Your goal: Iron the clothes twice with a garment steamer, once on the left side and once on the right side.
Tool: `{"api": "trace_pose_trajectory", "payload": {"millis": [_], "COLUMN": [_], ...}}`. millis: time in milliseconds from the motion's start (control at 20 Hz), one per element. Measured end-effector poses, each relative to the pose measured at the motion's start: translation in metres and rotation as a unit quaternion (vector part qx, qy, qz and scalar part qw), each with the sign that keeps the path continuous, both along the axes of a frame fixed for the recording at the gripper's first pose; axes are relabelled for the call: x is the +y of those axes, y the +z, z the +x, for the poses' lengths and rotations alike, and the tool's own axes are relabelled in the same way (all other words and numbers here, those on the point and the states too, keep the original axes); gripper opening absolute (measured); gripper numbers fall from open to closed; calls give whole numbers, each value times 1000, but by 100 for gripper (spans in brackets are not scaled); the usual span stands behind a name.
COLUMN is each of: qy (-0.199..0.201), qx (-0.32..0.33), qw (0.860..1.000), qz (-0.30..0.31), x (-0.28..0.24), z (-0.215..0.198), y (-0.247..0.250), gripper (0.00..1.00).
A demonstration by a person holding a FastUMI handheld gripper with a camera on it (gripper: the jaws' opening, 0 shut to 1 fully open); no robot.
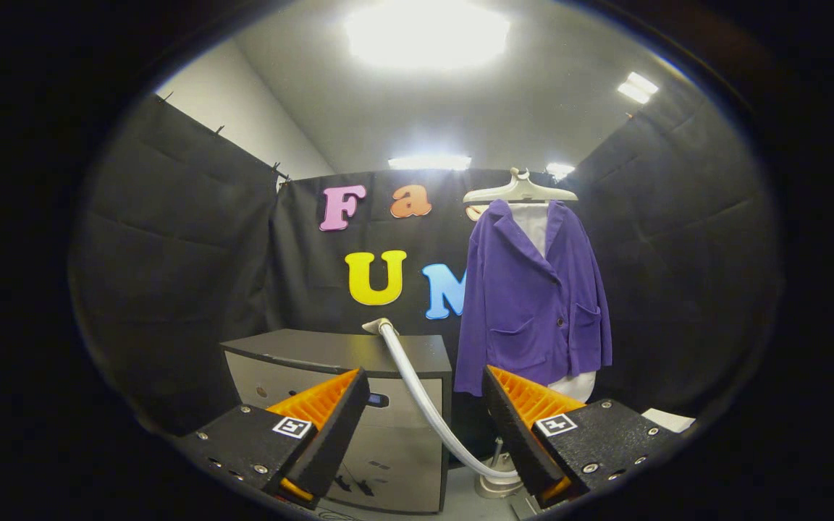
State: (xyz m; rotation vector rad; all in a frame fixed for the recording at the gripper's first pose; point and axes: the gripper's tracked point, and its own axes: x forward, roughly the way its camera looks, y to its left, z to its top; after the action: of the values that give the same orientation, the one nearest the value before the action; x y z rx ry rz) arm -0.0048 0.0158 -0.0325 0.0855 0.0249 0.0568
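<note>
Gripper view looks across the booth, with black cloth walls to either side. Beyond the left finger stands a grey cabinet (359,405) with a dark top. On that top rests the steamer head (377,325), and its pale hose (424,405) curves down between the fingers to a base (493,483) on the floor, partly hidden by the right finger. The gripper (424,427) holds nothing, its fingers spread wide apart. Beyond the right finger, a purple jacket (533,304) over a white shirt (536,224) hangs on a pale hanger (520,191), well apart from the fingers, with open room in front of it.
</note>
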Motion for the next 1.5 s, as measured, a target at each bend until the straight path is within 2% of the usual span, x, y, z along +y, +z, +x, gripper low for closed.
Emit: {"api": "trace_pose_trajectory", "payload": {"millis": [450,800,950,1200,1500], "qy": [6,24,32,94,144], "qx": [33,29,10,2,2], "qw": [999,999,999,996,989], "qz": [7,-3,-4,2,7], "x": [9,19,15,36,52], "z": [6,26,51,110,196], "y": [-19,-2,23,52,83], "gripper": [96,96,96,96,96]}}
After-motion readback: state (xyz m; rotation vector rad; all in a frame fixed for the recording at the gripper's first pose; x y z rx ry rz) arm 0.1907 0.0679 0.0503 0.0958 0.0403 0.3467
